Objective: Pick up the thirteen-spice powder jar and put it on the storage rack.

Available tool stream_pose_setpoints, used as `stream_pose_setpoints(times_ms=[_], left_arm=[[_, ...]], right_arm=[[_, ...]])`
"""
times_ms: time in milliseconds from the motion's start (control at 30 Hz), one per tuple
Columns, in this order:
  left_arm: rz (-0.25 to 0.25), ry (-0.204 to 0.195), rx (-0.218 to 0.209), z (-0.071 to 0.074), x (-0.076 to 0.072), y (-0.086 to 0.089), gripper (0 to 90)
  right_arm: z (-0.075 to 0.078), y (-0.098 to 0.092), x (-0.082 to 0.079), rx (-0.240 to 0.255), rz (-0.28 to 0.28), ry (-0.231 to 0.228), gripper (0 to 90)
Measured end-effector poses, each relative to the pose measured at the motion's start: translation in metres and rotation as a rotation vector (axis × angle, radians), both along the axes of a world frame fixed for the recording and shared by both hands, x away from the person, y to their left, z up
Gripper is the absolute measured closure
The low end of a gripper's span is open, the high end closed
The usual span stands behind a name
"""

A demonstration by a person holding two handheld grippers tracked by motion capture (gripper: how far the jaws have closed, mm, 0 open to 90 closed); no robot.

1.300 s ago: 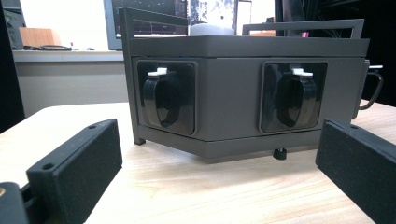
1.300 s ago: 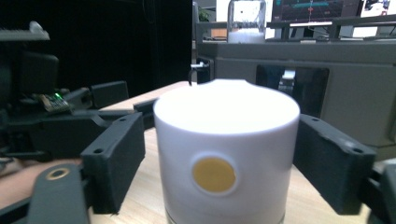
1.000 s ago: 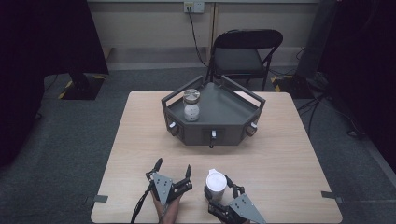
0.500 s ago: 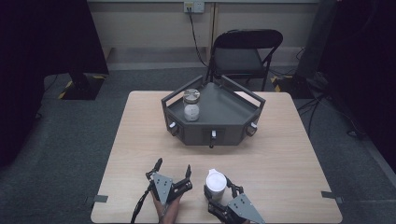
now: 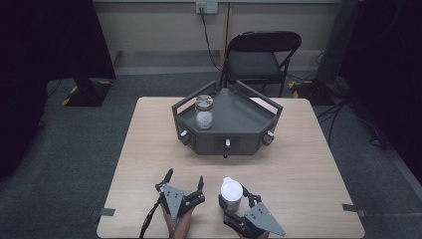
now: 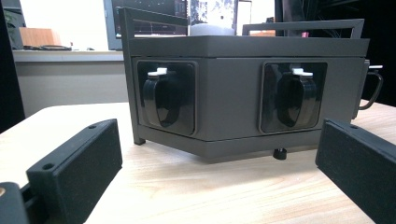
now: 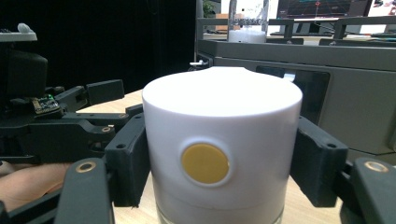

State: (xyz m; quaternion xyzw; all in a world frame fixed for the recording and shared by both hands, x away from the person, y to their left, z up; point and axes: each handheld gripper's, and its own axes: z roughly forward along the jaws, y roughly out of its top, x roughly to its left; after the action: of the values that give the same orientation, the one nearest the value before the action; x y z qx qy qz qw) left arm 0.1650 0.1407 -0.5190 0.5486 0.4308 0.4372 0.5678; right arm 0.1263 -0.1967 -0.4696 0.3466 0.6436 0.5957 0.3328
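Note:
A white cylindrical container (image 5: 232,190) with a round yellow dot (image 7: 205,163) on its side stands on the table near the front edge. My right gripper (image 5: 235,197) is shut on it, and both pads (image 7: 131,158) press on its sides. Just to its left my left gripper (image 5: 185,175) rests open with nothing between its jaws, which point at the grey tray stand (image 6: 233,102). A clear jar (image 5: 203,112) with a metal lid and white contents stands on the left part of that grey tray (image 5: 239,144).
The grey tray has railed edges and sits on the far half of the wooden table (image 5: 308,164). Black clips (image 6: 163,95) are set into its front faces. A black folding chair (image 5: 259,55) stands behind the table.

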Motion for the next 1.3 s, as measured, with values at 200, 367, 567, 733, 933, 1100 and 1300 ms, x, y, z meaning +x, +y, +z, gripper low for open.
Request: stream_pose_setpoints(times_ms=[200, 367, 567, 733, 933, 1100, 1300], left_arm=[[0.000, 0.000, 0.000, 0.000, 0.000, 0.000, 0.0], [0.000, 0.000, 0.000, 0.000, 0.000, 0.000, 0.0], [0.000, 0.000, 0.000, 0.000, 0.000, 0.000, 0.0], [0.000, 0.000, 0.000, 0.000, 0.000, 0.000, 0.0], [0.000, 0.000, 0.000, 0.000, 0.000, 0.000, 0.0], [0.000, 0.000, 0.000, 0.000, 0.000, 0.000, 0.0], [0.000, 0.001, 0.000, 0.000, 0.000, 0.000, 0.0]], right_arm=[[0.008, -0.008, 0.007, -0.005, 0.034, -0.007, 29.7], [0.015, -0.012, 0.013, -0.012, 0.058, -0.010, 29.7], [0.022, -0.017, 0.021, -0.015, 0.077, -0.009, 29.7], [0.029, -0.022, 0.028, -0.023, 0.088, -0.018, 29.7], [0.041, -0.028, 0.041, -0.021, 0.097, -0.034, 29.7], [0.047, -0.032, 0.058, -0.002, 0.101, -0.031, 29.8], [0.060, -0.035, 0.077, 0.011, 0.093, -0.042, 29.8]])
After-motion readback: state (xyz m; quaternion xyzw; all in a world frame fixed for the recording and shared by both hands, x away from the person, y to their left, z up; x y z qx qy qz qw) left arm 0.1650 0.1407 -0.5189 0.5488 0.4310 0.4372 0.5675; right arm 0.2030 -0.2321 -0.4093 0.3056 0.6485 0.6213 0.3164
